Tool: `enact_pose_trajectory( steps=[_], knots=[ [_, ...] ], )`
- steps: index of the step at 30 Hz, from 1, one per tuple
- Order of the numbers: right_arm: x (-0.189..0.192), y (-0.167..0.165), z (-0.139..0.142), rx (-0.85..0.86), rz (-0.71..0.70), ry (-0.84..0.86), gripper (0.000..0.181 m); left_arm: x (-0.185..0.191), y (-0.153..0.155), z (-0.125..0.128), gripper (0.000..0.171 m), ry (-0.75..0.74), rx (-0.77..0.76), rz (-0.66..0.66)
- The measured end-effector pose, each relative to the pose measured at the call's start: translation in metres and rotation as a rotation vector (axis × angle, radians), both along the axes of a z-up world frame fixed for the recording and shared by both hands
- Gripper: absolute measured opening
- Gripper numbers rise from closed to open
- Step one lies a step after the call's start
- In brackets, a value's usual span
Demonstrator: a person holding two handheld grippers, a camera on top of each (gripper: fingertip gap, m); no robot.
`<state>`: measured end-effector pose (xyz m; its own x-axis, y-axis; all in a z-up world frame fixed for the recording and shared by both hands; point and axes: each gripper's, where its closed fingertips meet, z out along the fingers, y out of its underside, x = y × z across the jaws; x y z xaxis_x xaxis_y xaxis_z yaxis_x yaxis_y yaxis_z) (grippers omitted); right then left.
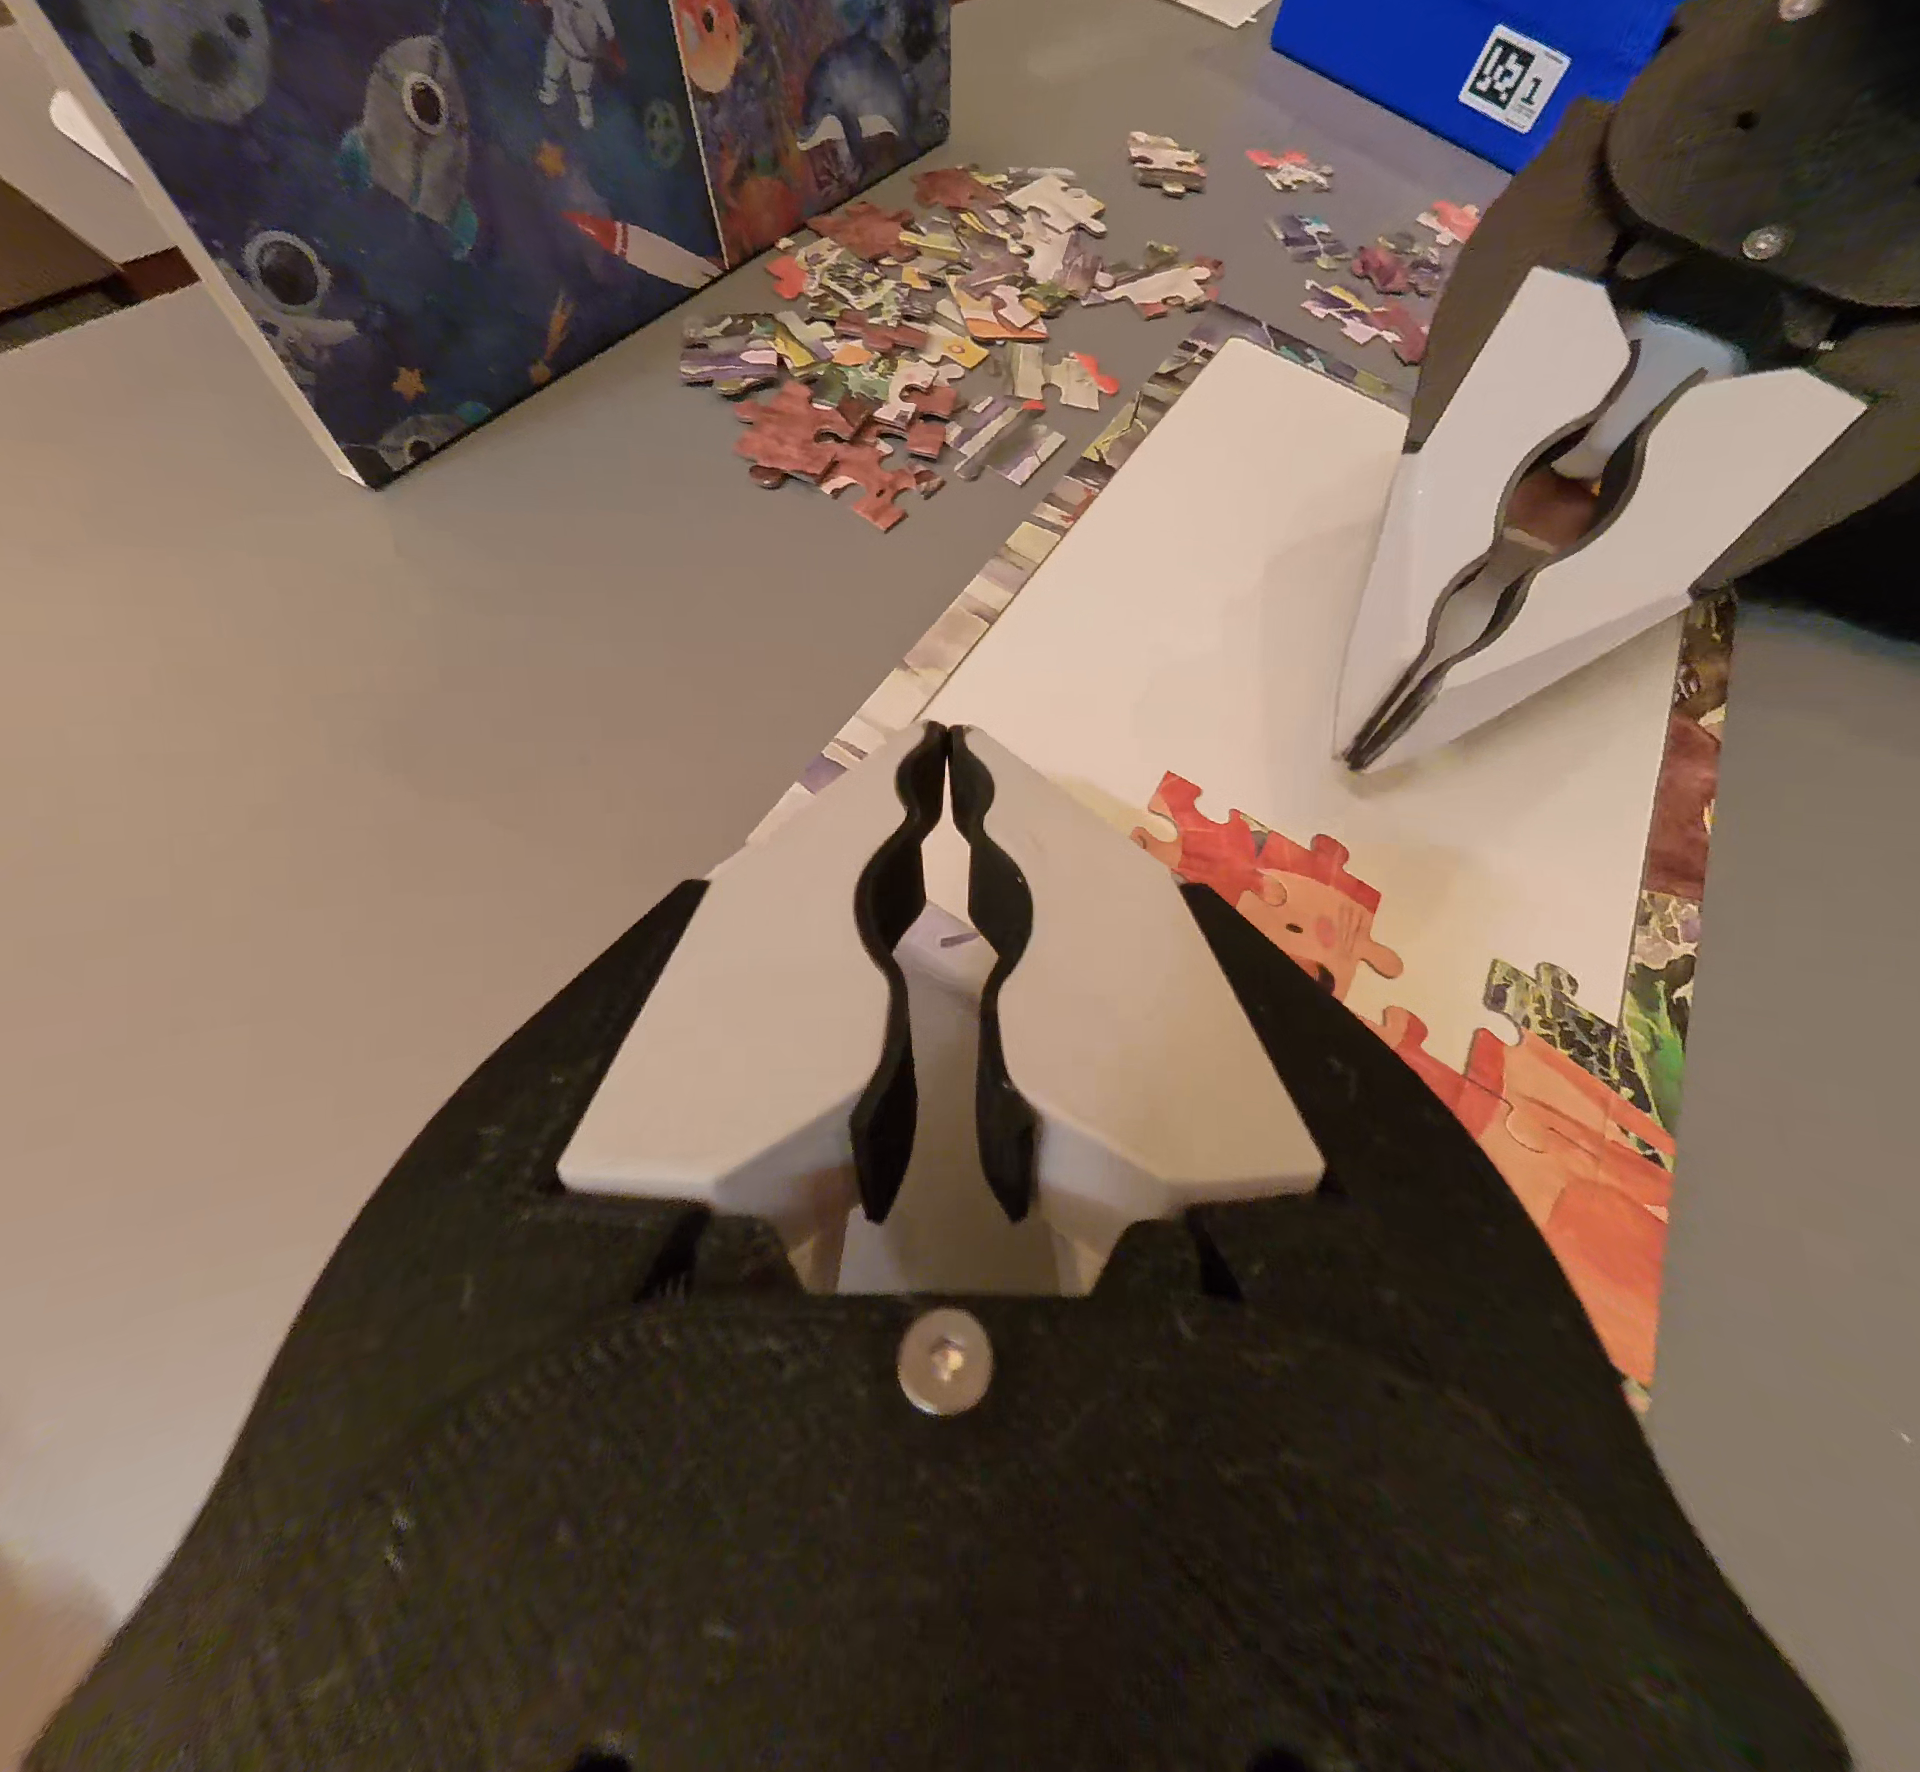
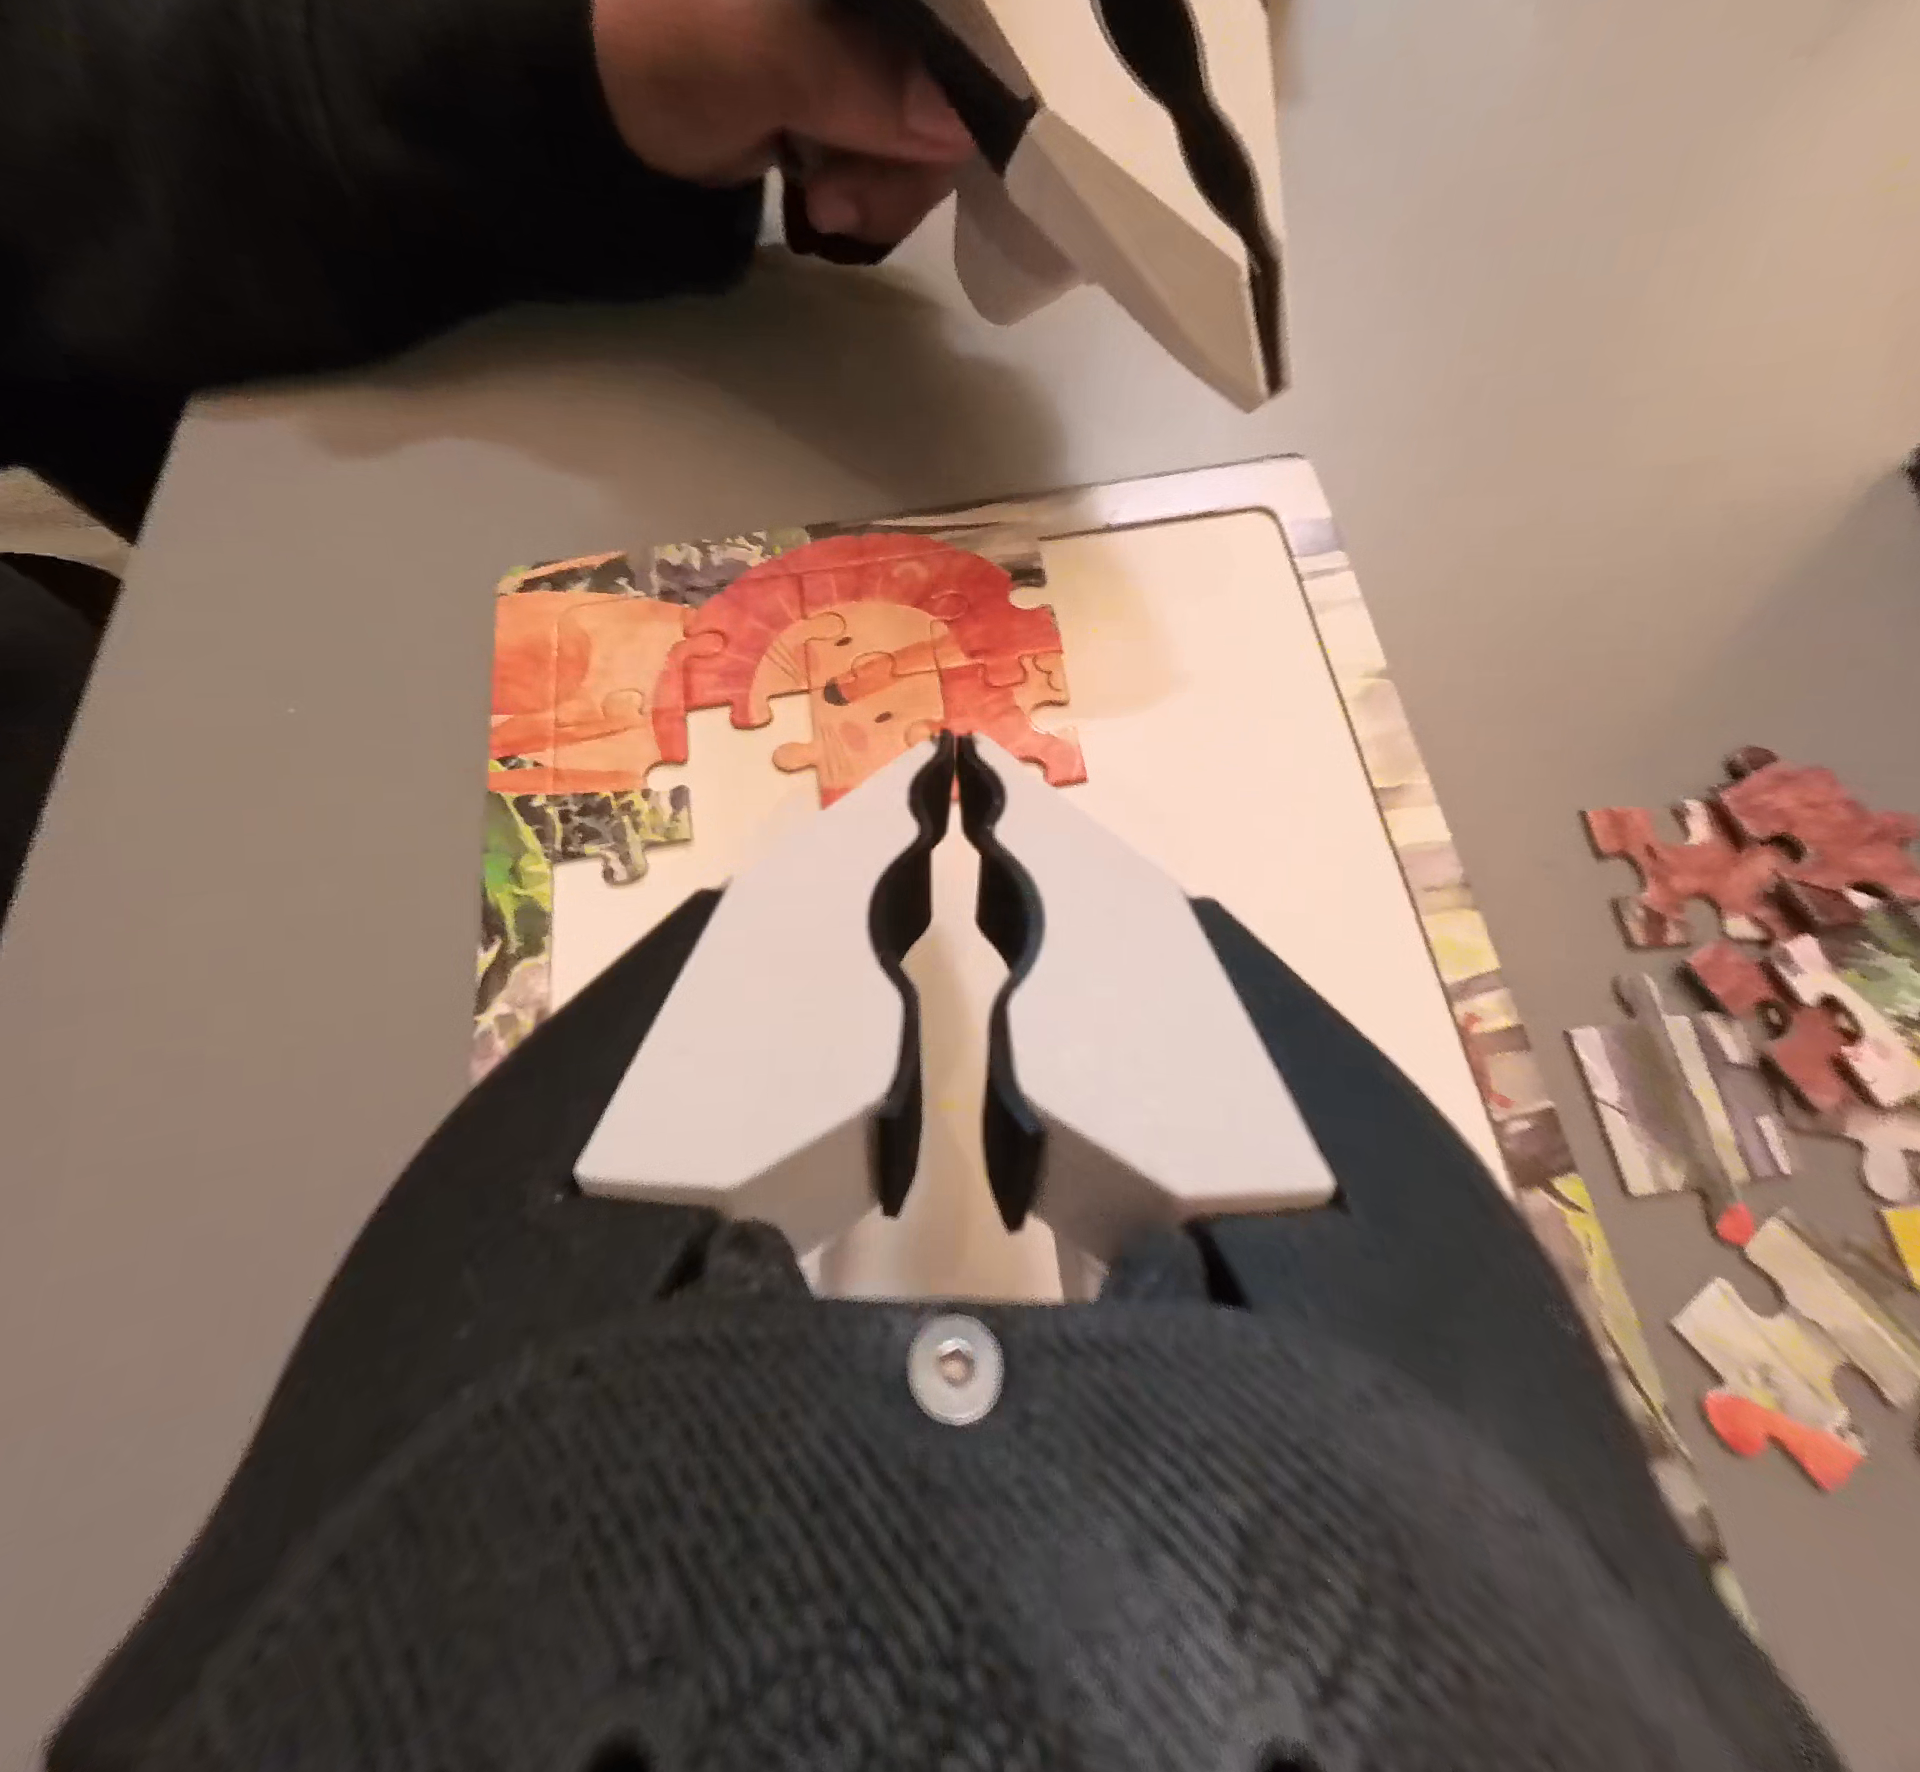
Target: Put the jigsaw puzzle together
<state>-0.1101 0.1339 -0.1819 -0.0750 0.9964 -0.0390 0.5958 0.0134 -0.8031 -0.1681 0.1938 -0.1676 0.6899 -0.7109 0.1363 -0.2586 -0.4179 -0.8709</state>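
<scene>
Both grippers closed and empty over the half-built jigsaw puzzle.

The left gripper (image 1: 948,735) hovered with its tips pinched together above the puzzle tray (image 1: 1195,579), near the assembled lion section (image 1: 1299,901). The right gripper (image 2: 956,740) was likewise closed, tips on the lion's face. Farther off lay loose puzzle pieces (image 1: 914,340) beside the space-themed box (image 1: 416,143).
</scene>
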Motion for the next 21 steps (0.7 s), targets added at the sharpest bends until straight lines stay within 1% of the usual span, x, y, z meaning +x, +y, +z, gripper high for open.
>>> enact_pose_trajectory(
  steps=[5, 11, 16, 21],
  knots=[
    [0.014, 0.009, 0.003, 0.072, -0.078, 0.014, 0.000, -0.009, 0.005, 0.006, 0.000, -0.040, 0.029, 0.046],
    [0.037, 0.030, 0.029, 0.122, -0.203, 0.123, 0.000, -0.023, 0.010, 0.018, 0.000, -0.124, 0.046, 0.095],
    [0.055, 0.051, 0.054, 0.085, -0.294, 0.250, 0.001, -0.030, 0.013, 0.021, 0.000, -0.128, 0.064, 0.123],
    [0.069, 0.064, 0.064, 0.016, -0.342, 0.334, 0.004, -0.024, 0.009, 0.024, 0.000, -0.117, 0.070, 0.100]
  ],
)
